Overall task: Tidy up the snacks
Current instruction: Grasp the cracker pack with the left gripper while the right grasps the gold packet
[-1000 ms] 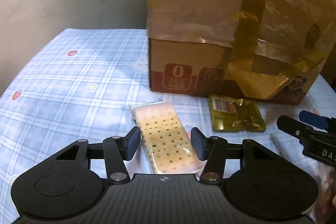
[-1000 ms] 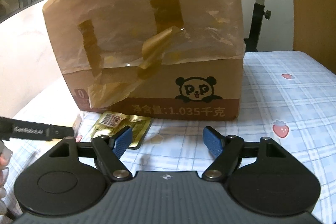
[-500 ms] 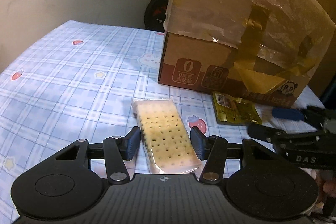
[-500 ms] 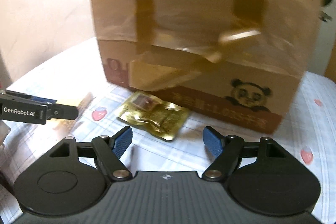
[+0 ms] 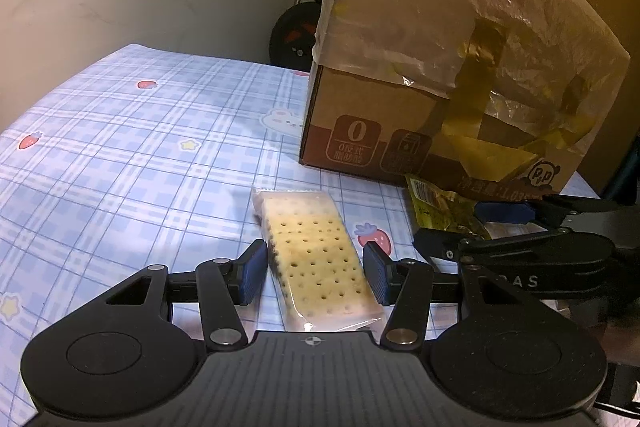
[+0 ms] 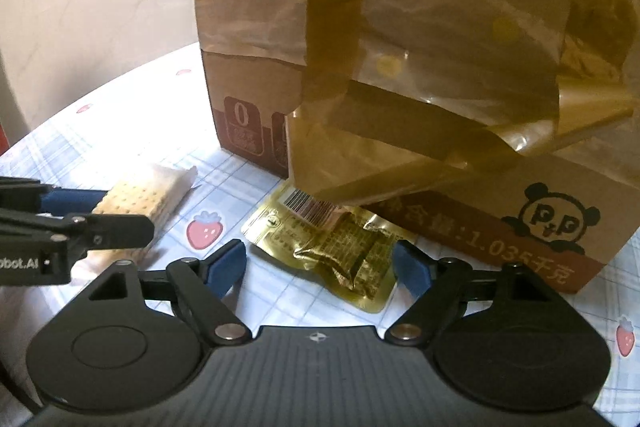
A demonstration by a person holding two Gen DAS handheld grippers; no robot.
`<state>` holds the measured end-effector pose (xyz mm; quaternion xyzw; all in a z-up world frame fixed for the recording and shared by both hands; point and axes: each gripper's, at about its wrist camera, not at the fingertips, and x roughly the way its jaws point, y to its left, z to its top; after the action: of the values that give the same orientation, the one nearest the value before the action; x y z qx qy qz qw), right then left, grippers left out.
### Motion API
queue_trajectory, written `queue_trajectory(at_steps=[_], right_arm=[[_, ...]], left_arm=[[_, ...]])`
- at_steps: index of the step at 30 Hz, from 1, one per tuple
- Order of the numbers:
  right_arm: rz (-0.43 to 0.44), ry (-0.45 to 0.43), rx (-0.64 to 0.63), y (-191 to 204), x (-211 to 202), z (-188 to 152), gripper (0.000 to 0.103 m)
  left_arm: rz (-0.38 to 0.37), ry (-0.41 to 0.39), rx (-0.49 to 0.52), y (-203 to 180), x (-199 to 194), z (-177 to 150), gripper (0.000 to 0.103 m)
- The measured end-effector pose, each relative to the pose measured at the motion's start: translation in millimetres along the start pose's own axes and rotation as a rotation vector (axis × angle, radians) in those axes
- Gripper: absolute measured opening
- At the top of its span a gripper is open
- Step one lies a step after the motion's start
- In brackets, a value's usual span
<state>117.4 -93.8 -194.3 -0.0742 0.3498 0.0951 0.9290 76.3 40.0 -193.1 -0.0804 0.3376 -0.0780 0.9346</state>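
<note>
Checked cloth [image 5: 120, 155], cardboard box [image 5: 440, 75] at the far side, its taped plastic flap hanging loose over the front.

Left gripper [image 5: 315, 277]: jaws apart, cracker packet [image 5: 316, 255] lying flat between them, near end toward the camera. Narrow gaps either side; pads do not look pressed on the wrapper, though the near end is hidden behind the gripper body, so contact low down can't be ruled out.

Right gripper [image 6: 320, 263]: jaws opening, gold foil pouch [image 6: 340, 247] between them on the cloth, just in front of the box's near face. Pads clear of it. Pouch's far end lies under the hanging flap.

Step in hand, as I read it: take both snacks, one per gripper.

Doing it well:
- Left: close across the packet's width gently; crackers will break under a hard squeeze.
- Right: foil is crumpled and slippery; get the pads low, on the thick middle, before closing.
- Keep the two grippers apart; they sit near each other.
</note>
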Motion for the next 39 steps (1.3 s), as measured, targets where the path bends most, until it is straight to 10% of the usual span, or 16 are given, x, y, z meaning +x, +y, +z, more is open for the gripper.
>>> queue_trajectory(at_steps=[13, 28, 39], right_arm=[[0.009, -0.025, 0.019, -4.8, 7.9, -0.4, 0.084], [0.015, -0.106, 0.178, -24.0, -18.7, -15.4, 0.038], [0.033, -0.151, 0.285, -36.5, -46.4, -26.0, 0.031]], left_arm=[[-0.002, -0.012, -0.006, 0.4, -1.4, -3.2, 0.055], [-0.006, -0.018, -0.008, 0.8, -1.7, -3.4, 0.055], [-0.006, -0.014, -0.007, 1.4, -2.2, -3.4, 0.055]])
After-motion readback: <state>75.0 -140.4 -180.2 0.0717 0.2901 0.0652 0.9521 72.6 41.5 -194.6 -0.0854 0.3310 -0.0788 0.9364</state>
